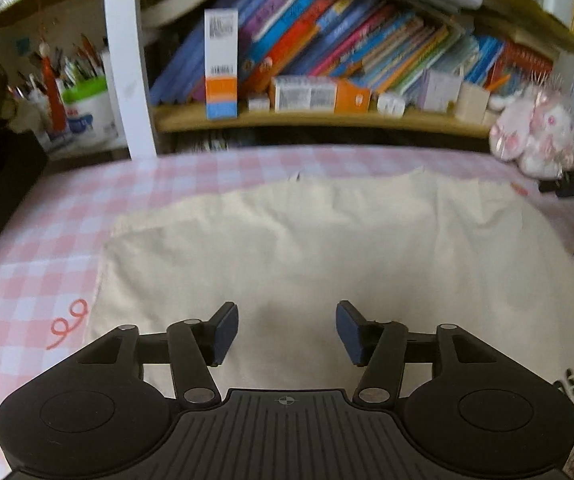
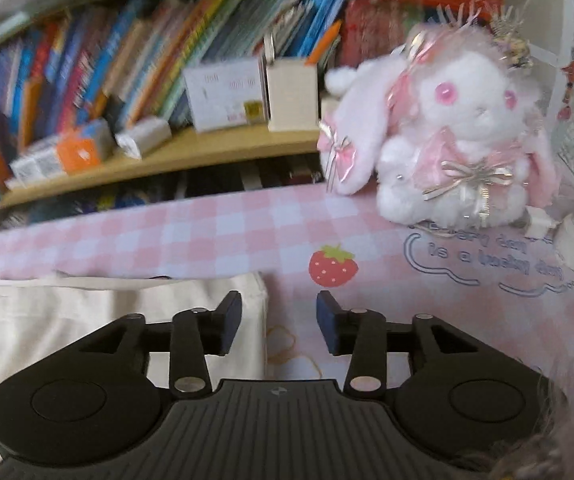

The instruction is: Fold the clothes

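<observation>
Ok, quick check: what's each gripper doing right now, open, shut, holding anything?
Left gripper: open, holding nothing, above the cream garment.
Right gripper: open, holding nothing, fingers straddling the garment's right edge.

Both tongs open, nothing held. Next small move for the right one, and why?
Probably ease the right tongs down and shut them on the cloth's right edge. They stand open straddling that edge, one finger over the cloth, the other over the checked tablecloth. The left tongs hover open mid-cloth.

Claw (image 2: 279, 328) gapes over garment (image 2: 87, 320) edge.
</observation>
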